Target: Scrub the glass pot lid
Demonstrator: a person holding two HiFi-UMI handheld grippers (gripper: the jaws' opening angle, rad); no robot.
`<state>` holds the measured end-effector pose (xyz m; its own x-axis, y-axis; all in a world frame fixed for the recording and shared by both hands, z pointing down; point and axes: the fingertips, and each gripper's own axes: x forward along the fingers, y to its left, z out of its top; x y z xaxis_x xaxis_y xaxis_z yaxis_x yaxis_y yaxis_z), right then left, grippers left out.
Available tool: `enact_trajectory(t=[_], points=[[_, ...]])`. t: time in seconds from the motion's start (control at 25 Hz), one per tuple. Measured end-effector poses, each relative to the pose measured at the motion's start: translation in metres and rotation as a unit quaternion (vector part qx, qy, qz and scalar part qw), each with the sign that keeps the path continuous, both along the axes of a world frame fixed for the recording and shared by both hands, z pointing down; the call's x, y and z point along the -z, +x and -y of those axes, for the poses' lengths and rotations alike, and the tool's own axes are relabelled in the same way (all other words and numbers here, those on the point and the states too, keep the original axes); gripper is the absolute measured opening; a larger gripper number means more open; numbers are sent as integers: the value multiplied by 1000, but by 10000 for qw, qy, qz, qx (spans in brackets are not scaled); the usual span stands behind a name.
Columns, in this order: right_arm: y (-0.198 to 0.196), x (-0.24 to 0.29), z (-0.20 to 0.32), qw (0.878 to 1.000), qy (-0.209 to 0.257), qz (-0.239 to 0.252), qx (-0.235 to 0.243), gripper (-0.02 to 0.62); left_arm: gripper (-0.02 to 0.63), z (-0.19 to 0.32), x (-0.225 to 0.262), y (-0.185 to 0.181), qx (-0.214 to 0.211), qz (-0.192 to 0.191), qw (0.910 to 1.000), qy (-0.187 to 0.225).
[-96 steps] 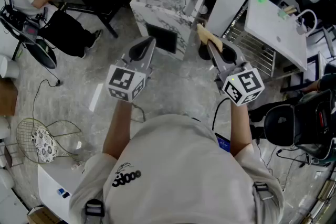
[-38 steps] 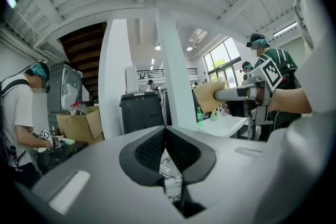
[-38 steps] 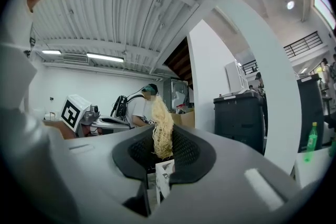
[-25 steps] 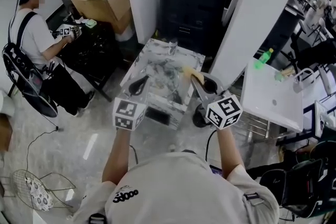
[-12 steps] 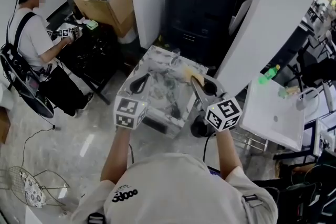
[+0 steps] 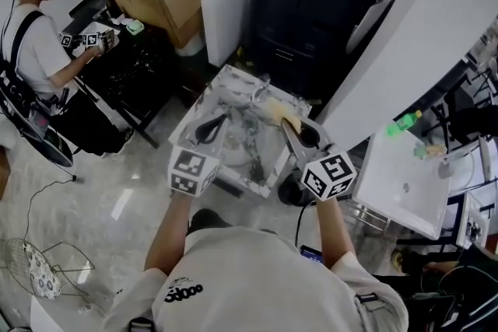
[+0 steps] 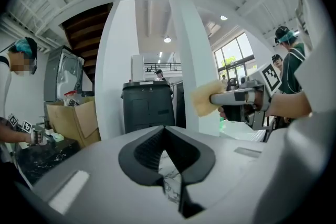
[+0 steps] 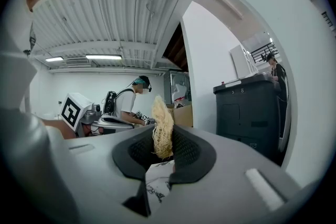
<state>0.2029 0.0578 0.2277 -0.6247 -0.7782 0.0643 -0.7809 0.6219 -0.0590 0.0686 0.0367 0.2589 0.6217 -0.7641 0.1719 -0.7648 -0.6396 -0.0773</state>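
Yellow sponge [image 8: 162, 124] in right claw [image 8: 159, 157]

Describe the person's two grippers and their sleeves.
The left gripper and right gripper match. Each has a grey moulded body that tapers to tongs lined with black ribbed pads, and each carries a white cube with black square markers. The person wears a pale short-sleeved T-shirt.
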Motion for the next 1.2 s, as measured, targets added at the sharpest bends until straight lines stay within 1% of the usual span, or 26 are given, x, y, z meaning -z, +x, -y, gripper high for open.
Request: enact_trajectory(t=[0.24,0.4,0.6,0.8,1.0,1.2], points=[[-9,-22,32,9994,-261,37,-223,51,0,31,-18,-15,-82,-102,9997,-184],[-22,-31,59,9986,-387,74,-344,51,0,66,-27,-28,-151,6,9994,-305],[-46,-49,91,9977,-524,-76,-411,51,0,108,-39,-41,-278,77,9986,-454],[-64,-81,113,9948,-831,-209,-546,51,0,132,-62,-54,-405,-39,9966,-720],[-82,-120,128,9901,-1214,-379,-585,51,0,147,-90,-70,-438,-68,9939,-1005],[-91,-161,151,9845,-1466,-556,-783,51,0,165,-117,-83,-517,-116,9914,-1195]])
